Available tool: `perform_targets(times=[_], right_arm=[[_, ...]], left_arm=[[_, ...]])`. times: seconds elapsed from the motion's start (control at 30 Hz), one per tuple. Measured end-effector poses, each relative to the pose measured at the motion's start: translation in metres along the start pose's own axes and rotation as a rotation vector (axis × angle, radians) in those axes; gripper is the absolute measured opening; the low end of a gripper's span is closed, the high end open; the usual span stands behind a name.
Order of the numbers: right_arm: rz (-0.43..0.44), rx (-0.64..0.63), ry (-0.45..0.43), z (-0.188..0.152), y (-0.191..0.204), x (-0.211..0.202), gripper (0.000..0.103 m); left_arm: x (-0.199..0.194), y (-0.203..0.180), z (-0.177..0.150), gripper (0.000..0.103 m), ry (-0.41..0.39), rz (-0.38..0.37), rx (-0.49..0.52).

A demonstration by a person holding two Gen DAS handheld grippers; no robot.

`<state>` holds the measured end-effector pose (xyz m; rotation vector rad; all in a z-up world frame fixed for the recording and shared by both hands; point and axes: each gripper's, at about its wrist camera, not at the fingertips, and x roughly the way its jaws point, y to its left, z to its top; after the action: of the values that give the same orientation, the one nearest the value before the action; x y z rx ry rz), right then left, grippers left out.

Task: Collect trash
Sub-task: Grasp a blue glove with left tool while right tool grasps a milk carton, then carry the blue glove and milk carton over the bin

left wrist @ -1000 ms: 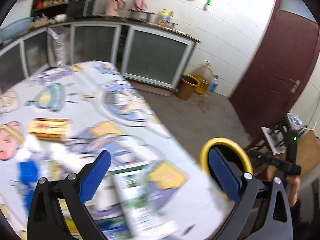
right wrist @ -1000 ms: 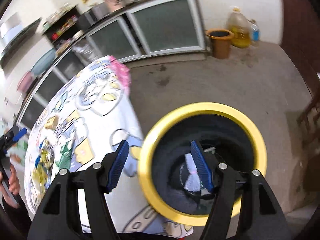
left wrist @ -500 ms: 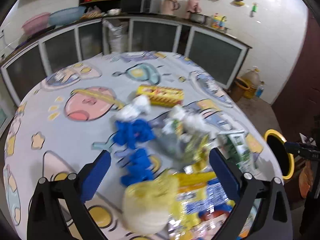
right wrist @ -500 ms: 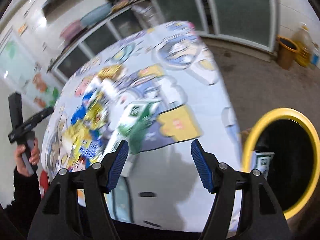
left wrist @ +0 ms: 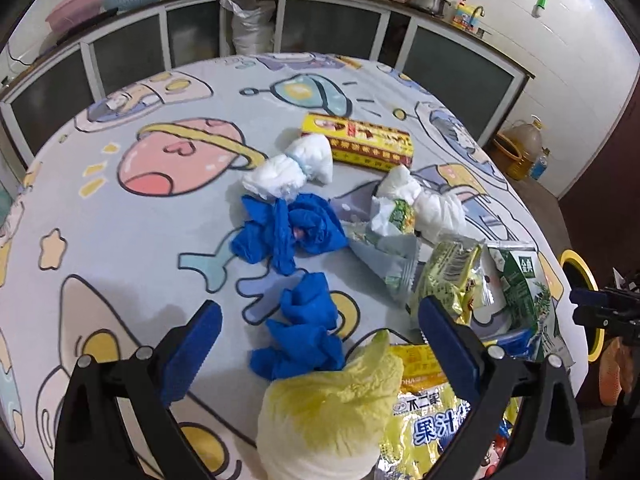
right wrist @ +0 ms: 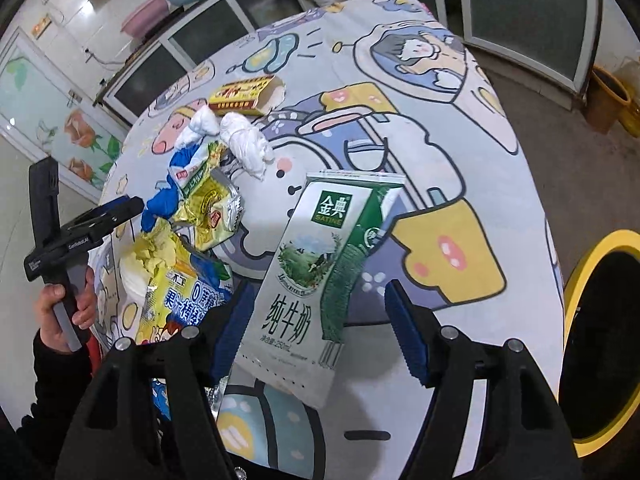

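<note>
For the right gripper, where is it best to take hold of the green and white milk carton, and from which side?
Probably across its lower half, from above. The milk carton lies flat on the table, its bottom end already between the open right gripper pads, and its long sides look narrower than that opening. The left pad is close to the yellow snack bag.

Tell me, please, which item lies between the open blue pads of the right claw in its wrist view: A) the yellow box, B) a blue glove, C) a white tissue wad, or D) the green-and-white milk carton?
D: the milk carton lies flat on the tablecloth between the right claw's open pads, which do not press on it.
</note>
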<state>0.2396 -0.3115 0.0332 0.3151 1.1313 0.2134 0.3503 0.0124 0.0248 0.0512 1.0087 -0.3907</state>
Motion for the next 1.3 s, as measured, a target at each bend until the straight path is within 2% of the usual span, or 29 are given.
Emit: perform_targets(times=[0.2, 0.33, 0.47, 0.87, 0.9, 0.97, 1.03, 1.07, 1.1, 1.17, 1.3], right_arm=[[-0.004, 0.008, 0.051, 0.011, 0.004, 0.016, 0.066], [-0.032, -0.011, 0.084, 0.018, 0.009, 0.03, 0.067], [-0.019, -0.004, 0.113, 0.024, 0.011, 0.04, 0.067], [-0.104, -0.047, 0.144, 0.032, 0.016, 0.064, 0.066], [-0.109, -0.048, 0.144, 0.032, 0.017, 0.065, 0.065], [-0.12, -0.063, 0.141, 0.034, 0.02, 0.065, 0.064], [-0.134, -0.076, 0.131, 0.035, 0.022, 0.064, 0.061], [-0.145, -0.092, 0.121, 0.035, 0.025, 0.063, 0.058], [-0.147, -0.101, 0.11, 0.035, 0.027, 0.061, 0.056], [-0.147, -0.116, 0.082, 0.034, 0.031, 0.056, 0.055], [-0.138, -0.118, 0.048, 0.033, 0.033, 0.045, 0.054]], left_arm=[[0.012, 0.001, 0.002, 0.095, 0.033, 0.015, 0.011], [0.018, 0.004, 0.006, 0.095, 0.055, -0.005, 0.007], [0.024, 0.005, 0.006, 0.095, 0.071, -0.007, 0.019], [0.047, 0.013, 0.014, 0.095, 0.109, -0.013, 0.0], [0.05, 0.013, 0.015, 0.092, 0.115, -0.007, 0.0], [0.054, 0.012, 0.014, 0.072, 0.127, 0.006, 0.003], [0.056, 0.011, 0.013, 0.044, 0.137, 0.027, 0.01], [0.055, 0.011, 0.012, 0.036, 0.136, 0.042, 0.018], [0.054, 0.011, 0.012, 0.02, 0.136, 0.046, 0.022], [0.047, 0.018, 0.012, 0.015, 0.134, 0.014, -0.015], [0.027, 0.031, 0.01, 0.012, 0.097, 0.025, -0.055]])
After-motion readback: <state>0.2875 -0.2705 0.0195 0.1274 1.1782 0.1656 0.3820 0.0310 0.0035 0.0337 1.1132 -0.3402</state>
